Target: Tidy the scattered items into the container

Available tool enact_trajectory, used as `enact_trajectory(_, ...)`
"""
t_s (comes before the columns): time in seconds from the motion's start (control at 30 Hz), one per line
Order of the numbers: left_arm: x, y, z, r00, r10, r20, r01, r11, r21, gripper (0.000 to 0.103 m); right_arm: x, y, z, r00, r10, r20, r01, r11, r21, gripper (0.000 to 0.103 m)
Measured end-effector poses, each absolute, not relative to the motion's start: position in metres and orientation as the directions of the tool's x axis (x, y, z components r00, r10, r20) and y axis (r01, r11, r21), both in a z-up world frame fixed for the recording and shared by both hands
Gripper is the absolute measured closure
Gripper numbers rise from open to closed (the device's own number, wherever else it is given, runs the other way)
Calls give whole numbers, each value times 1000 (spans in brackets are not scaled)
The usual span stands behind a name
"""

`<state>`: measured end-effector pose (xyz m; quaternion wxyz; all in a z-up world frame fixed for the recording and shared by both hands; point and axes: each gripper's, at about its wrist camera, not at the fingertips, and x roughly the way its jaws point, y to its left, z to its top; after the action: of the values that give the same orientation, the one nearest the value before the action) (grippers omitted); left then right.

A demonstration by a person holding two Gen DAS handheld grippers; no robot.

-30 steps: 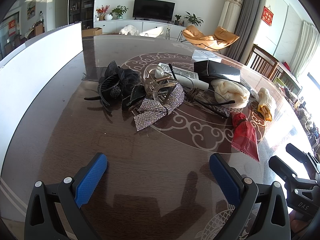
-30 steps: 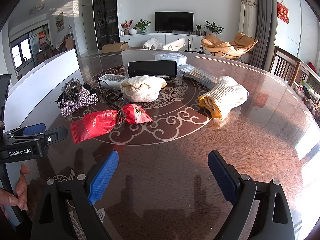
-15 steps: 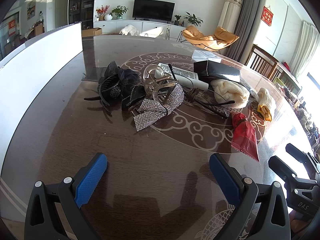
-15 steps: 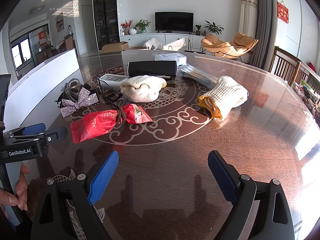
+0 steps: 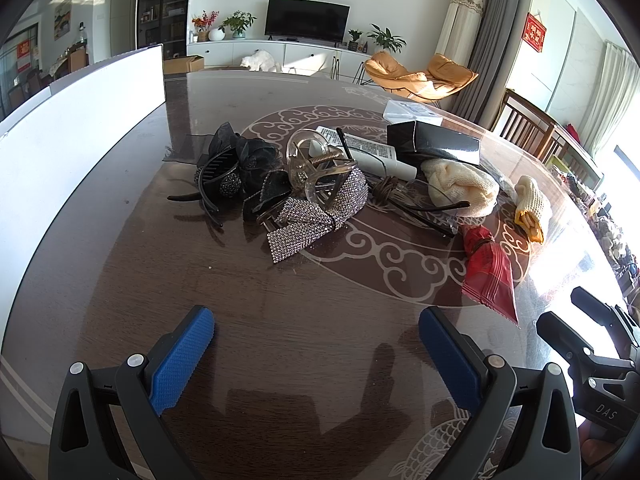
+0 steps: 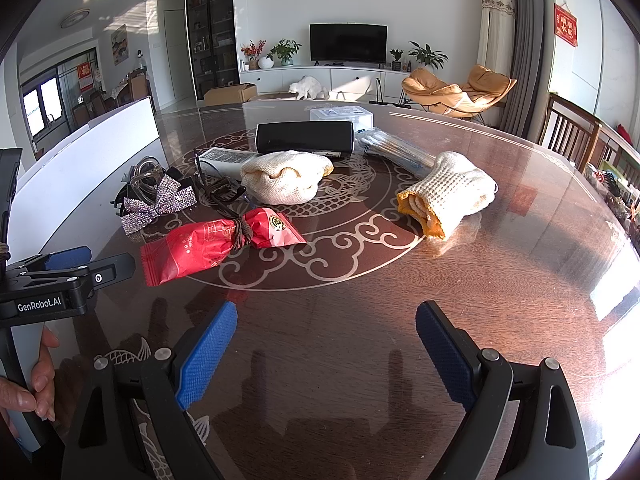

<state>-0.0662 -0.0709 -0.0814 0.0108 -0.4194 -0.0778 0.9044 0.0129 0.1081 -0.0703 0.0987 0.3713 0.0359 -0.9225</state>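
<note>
Dark round tabletop (image 6: 360,360), glossy, scroll inlay at centre, strong sun glare on its right side. White container (image 5: 72,136) stands along the left edge, its wall just beside the hair-accessory heap; inside not visible. Left gripper (image 5: 316,344) and right gripper (image 6: 326,336) both hover low over bare wood short of the clutter, fingers spread wide, nothing between them. Items all on the tabletop, none in the container as far as can be seen: black box (image 6: 305,137) at the far side, white box (image 6: 342,113) behind it; cream knit cloth (image 6: 284,176); rolled cream-and-orange cloth (image 6: 448,196) apart to the right; red snack packet (image 6: 218,242), tied at its waist with a brown band, nearest both grippers; white tube (image 5: 372,152); rhinestone bow (image 5: 316,216); clear claw clip (image 5: 316,170) lying on the bow; black flower hair clip (image 5: 240,164). Risks, by judgement: the heap is tangled, so lifting the bow likely drags the clear clip or a black clip along and drops it; the packet is slick and may slide on the gloss; glare could hide the rolled cloth's edges. Thin glasses-like arms near the knit cloth could snag.
</note>
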Motion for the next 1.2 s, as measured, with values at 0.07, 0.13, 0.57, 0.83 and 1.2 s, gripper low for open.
enact_trajectory(0.07,-66,-71,-81,-648,85,-757,46,-988,-150,0,13,108,-70,-705,-155,-692,209,-978,7,11)
enact_trajectory(0.13,-66,-71,-81,-648,85,-757,46,-988,-150,0,13,108,-70,-705,-155,-692,209,-978,7,11)
enact_trajectory(0.57,-66,-71,-82,-648,85,-757,46,-987,-151,0,13,108,-70,-705,-155,-692,209,-978,7,11)
enact_trajectory(0.83,-66,-71,-82,-648,86,-757,46,-987,-151,0,13,108,-70,-705,-155,-692,209,-978,7,11)
enact_trajectory(1.2,-66,-68,-81,-645,90,-759,44,-987,-154,0,13,108,-71,-704,-155,-693,209,-978,6,11)
